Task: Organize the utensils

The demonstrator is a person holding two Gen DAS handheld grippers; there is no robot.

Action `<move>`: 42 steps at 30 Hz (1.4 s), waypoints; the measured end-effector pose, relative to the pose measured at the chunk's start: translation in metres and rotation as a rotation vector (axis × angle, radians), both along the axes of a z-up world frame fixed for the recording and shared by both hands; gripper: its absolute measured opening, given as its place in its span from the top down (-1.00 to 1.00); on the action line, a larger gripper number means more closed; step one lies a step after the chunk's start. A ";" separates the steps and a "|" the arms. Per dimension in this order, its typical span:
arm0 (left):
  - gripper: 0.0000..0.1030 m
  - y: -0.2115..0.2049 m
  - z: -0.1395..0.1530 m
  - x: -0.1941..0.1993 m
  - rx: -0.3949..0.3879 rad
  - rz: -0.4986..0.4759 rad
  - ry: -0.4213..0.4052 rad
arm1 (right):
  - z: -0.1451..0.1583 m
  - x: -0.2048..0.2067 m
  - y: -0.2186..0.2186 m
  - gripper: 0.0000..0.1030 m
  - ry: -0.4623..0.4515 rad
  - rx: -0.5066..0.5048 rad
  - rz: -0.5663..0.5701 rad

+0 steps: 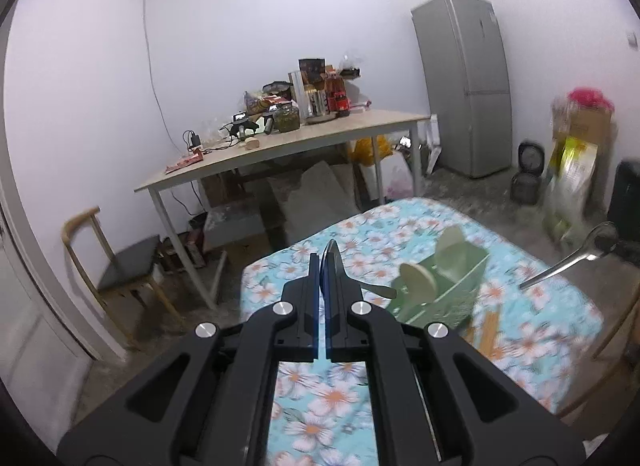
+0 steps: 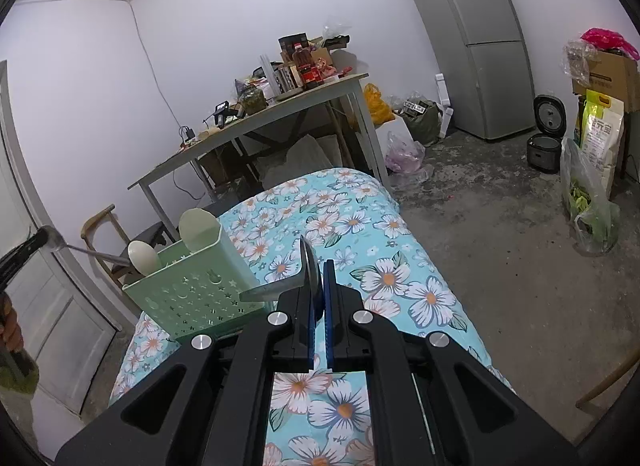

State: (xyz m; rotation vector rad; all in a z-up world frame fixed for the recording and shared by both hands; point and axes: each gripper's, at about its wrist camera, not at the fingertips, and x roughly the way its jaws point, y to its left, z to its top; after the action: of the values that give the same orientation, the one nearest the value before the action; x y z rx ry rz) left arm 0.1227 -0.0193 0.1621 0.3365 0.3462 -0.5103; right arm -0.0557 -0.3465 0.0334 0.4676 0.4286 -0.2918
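A green perforated utensil holder [image 2: 200,290] stands on the floral-covered table [image 2: 360,225]; it also shows in the left wrist view [image 1: 444,286]. Two pale spoon-shaped utensils [image 2: 146,256] stick up inside it. My left gripper [image 1: 326,266] is shut on a metal spoon [image 1: 334,256], whose handle points right toward the holder. My right gripper [image 2: 318,270] is shut on a second metal spoon [image 2: 280,286], whose handle points left over the holder's near corner. The right gripper's spoon also shows in the left wrist view [image 1: 568,262], and the left one's in the right wrist view [image 2: 80,250].
A cluttered beige table [image 1: 304,137] stands behind with a wooden chair [image 1: 120,266] beside it. A grey fridge [image 2: 476,37], rice cookers [image 2: 544,137], bags and boxes [image 2: 600,105] line the right wall on a concrete floor. Another chair [image 2: 608,382] is at the right.
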 end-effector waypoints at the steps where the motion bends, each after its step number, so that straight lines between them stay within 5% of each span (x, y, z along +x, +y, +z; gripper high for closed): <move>1: 0.98 -0.005 -0.002 0.003 0.019 0.001 0.001 | -0.001 0.001 0.000 0.93 0.001 0.002 0.002; 10: 0.97 -0.044 -0.035 0.042 0.239 -0.028 0.078 | -0.008 0.003 -0.004 0.92 0.013 0.017 0.003; 17: 0.95 -0.064 -0.053 0.057 0.275 -0.061 0.140 | -0.013 0.009 -0.002 0.93 0.024 0.043 0.020; 21: 0.85 -0.064 -0.056 0.064 0.211 -0.086 0.185 | -0.013 0.010 -0.002 0.92 0.028 0.044 0.018; 24: 0.53 -0.060 -0.055 0.067 0.141 -0.095 0.202 | -0.008 0.008 0.000 0.92 0.025 0.027 0.017; 36: 0.11 -0.020 -0.062 0.048 -0.067 -0.043 0.253 | 0.060 0.024 0.016 0.92 -0.117 -0.115 0.070; 42: 0.02 -0.003 -0.079 0.040 -0.109 -0.007 0.282 | 0.079 0.055 0.034 0.92 -0.095 -0.236 0.135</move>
State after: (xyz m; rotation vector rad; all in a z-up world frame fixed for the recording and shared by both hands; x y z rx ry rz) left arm 0.1625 -0.0219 0.0829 0.1599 0.5883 -0.5827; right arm -0.0003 -0.3124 0.1119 0.2198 0.3265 -0.1853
